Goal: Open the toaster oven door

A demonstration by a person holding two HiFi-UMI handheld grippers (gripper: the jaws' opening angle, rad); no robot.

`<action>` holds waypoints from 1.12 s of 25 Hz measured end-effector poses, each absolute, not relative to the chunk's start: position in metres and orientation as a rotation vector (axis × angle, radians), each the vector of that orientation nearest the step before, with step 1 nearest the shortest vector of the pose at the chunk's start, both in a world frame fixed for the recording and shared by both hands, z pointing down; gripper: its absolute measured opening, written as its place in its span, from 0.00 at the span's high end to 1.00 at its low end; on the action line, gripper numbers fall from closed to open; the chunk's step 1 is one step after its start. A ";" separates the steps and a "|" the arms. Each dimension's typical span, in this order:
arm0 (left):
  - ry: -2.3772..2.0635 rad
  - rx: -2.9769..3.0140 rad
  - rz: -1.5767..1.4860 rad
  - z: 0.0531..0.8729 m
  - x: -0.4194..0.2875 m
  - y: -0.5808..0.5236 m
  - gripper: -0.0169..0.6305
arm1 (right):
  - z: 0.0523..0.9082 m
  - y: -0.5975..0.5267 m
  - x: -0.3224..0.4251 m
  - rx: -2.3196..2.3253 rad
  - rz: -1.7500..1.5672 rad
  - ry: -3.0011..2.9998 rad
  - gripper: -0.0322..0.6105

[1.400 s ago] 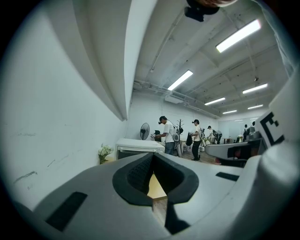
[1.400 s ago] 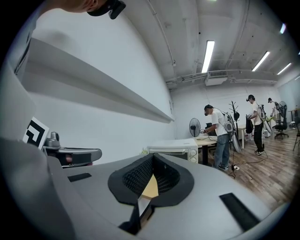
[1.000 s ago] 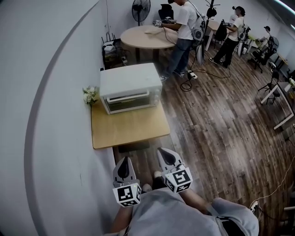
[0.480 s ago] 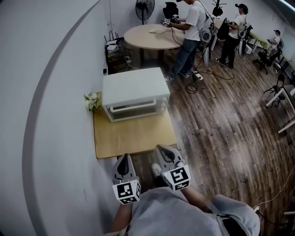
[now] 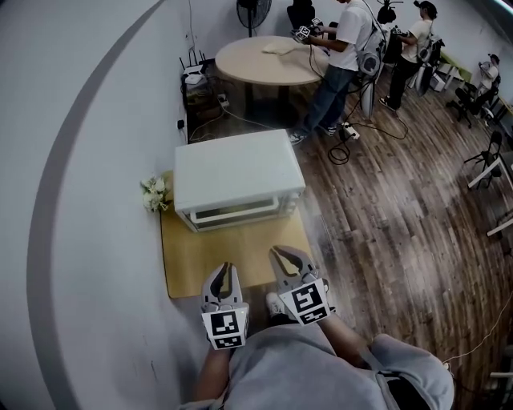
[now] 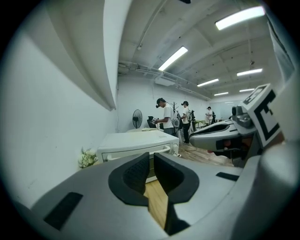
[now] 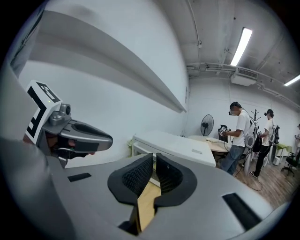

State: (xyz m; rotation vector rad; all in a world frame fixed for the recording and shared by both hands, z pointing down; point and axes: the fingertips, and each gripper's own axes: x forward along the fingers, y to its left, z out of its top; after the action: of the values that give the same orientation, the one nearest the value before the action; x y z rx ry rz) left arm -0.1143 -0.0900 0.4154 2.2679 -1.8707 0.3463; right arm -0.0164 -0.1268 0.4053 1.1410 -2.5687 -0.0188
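1. We're looking down on a small wooden table point(image 5: 200, 260) pushed against the white wall point(image 5: 80, 176), with dark plank floor point(image 5: 385, 232) to its right.
2. The oven point(image 5: 236, 168) sits at the table's far end. Its door point(image 5: 240, 213) is closed and faces us, with bare tabletop in front.
3. A little bunch of flowers point(image 5: 152, 193) sits just left of the oven, by the wall.
4. Both tongs hover at the table's near edge, apart from the oven. The left tongs point(image 5: 226, 271) are closed tight on nothing. The right tongs point(image 5: 280, 256) are beside them, jaws together too, empty.
5. Further back we see a round table point(image 5: 268, 60), a fan point(image 5: 248, 10), people point(image 5: 345, 48) standing, and cables point(image 5: 353, 132) on the floor.
6. Strip lights point(image 6: 172, 58) run along the ceiling.
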 end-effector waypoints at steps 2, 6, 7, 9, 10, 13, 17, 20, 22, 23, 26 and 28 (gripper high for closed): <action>-1.871 2.264 0.368 0.419 -0.117 -0.106 0.97 | 0.409 -0.143 -0.016 1.134 -0.025 -2.549 0.95; -1.836 2.283 0.461 0.429 -0.114 -0.134 0.79 | 0.418 -0.171 -0.015 1.099 -0.049 -2.506 0.95; -1.831 2.289 0.492 0.431 -0.114 -0.140 0.79 | 0.422 -0.177 -0.016 1.081 -0.054 -2.492 0.95; -1.830 2.300 0.550 0.435 -0.115 -0.153 0.78 | 0.431 -0.189 -0.020 1.037 -0.064 -2.461 0.94; -1.830 2.307 0.579 0.436 -0.115 -0.160 0.78 | 0.435 -0.194 -0.022 1.010 -0.069 -2.447 0.91; -1.824 2.338 0.687 0.437 -0.115 -0.177 0.78 | 0.442 -0.209 -0.029 0.932 -0.098 -2.405 0.87; -1.782 2.373 0.881 0.446 -0.116 -0.201 0.77 | 0.457 -0.227 -0.035 0.835 -0.161 -2.316 0.85; -1.723 2.386 1.035 0.455 -0.116 -0.215 0.75 | 0.467 -0.239 -0.038 0.777 -0.172 -2.270 0.84; -1.685 2.396 1.116 0.462 -0.116 -0.223 0.75 | 0.472 -0.246 -0.041 0.747 -0.173 -2.254 0.84; -1.667 2.403 1.148 0.464 -0.115 -0.226 0.75 | 0.474 -0.250 -0.042 0.732 -0.174 -2.246 0.83; -1.611 2.427 1.208 0.469 -0.113 -0.236 0.74 | 0.478 -0.258 -0.047 0.672 -0.174 -2.228 0.82; -1.561 2.433 1.243 0.474 -0.114 -0.241 0.73 | 0.480 -0.262 -0.050 0.629 -0.174 -2.216 0.81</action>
State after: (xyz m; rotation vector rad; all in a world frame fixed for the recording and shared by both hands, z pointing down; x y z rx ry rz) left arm -0.1140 -0.2410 0.4745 2.4332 -1.5608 1.2427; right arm -0.0498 -0.2620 0.4797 0.6293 -2.2164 -0.1744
